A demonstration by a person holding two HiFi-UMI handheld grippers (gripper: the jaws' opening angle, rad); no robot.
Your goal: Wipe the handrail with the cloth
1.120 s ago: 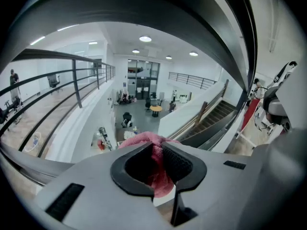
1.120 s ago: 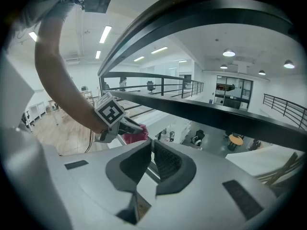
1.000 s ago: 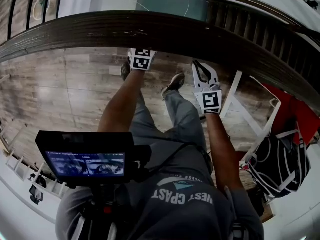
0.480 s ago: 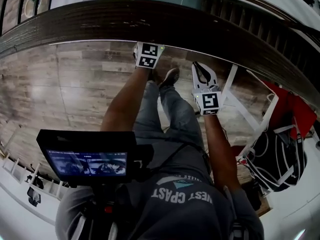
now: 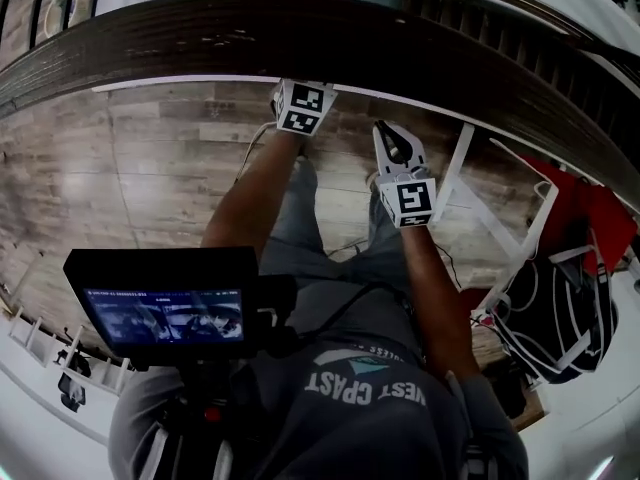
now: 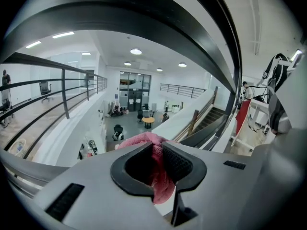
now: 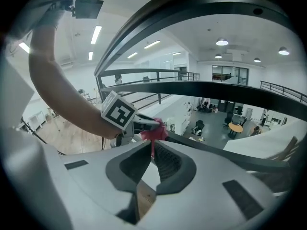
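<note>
The dark wooden handrail curves across the top of the head view. My left gripper reaches up to its near underside edge, fingertips hidden by the rail. In the left gripper view this gripper is shut on a pink cloth bunched between its pads, with the handrail arching overhead. My right gripper hangs a little to the right and lower, clear of the rail. Its jaws stand together with nothing held. From there I see the left gripper pinching the cloth.
A black backpack with white straps and a red item lie at the right beside a white frame. Stair balusters run down at the top right. A monitor sits on the person's chest. Wood flooring lies below.
The left gripper has slid right along the handrail with the cloth. The right gripper has shifted slightly left and up. The person's legs have stepped to the right.
</note>
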